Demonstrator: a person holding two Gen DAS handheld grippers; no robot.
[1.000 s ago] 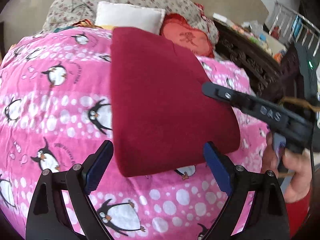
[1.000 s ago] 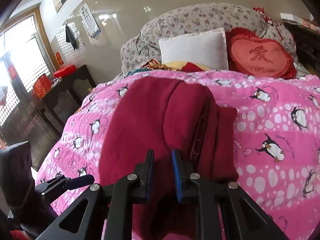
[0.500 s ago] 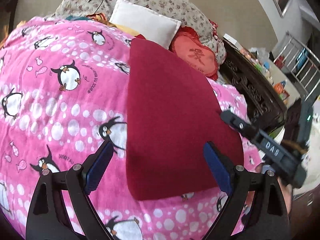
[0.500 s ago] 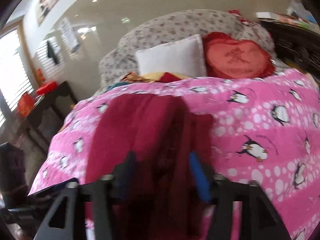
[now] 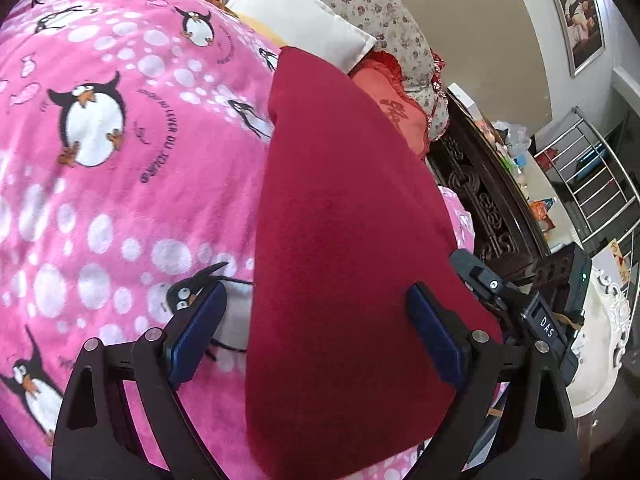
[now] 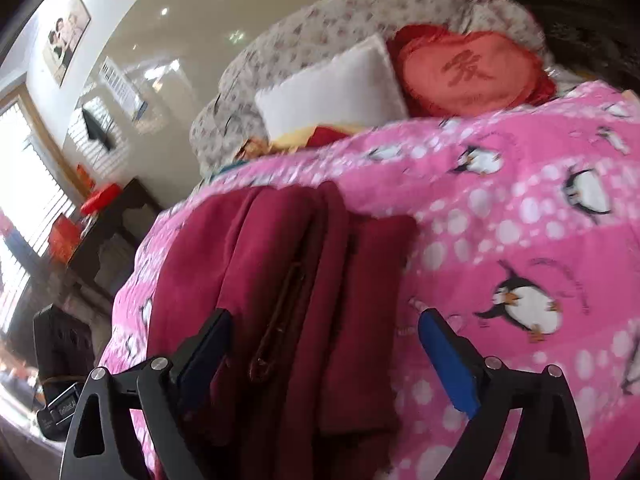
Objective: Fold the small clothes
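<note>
Since the earlier frames the right tool has let go of the red garment: its jaws have just been opening and now stand wide apart, cloth lying between them but untouched by the pads. Both cameras have also rolled and dropped closer to the bed. The left tool is spread just as wide, one pad over the pink penguin blanket, the other over the cloth, gripping nothing.

From the left tool the garment lies straight ahead as a long, flat, folded panel, its long axis running away toward the white pillow and its near short edge below the pads. From the right tool the same garment shows its stacked folded layers edge-on, running away along the same line. The right tool appears at the garment's far long side in the left view, so each hand is nearest one long edge.

A next fold, I judge, would bring the near end toward the far end. Open blanket lies to the left of the garment; on the other side the bed edge and a dark carved cabinet are close, leaving less room there.
</note>
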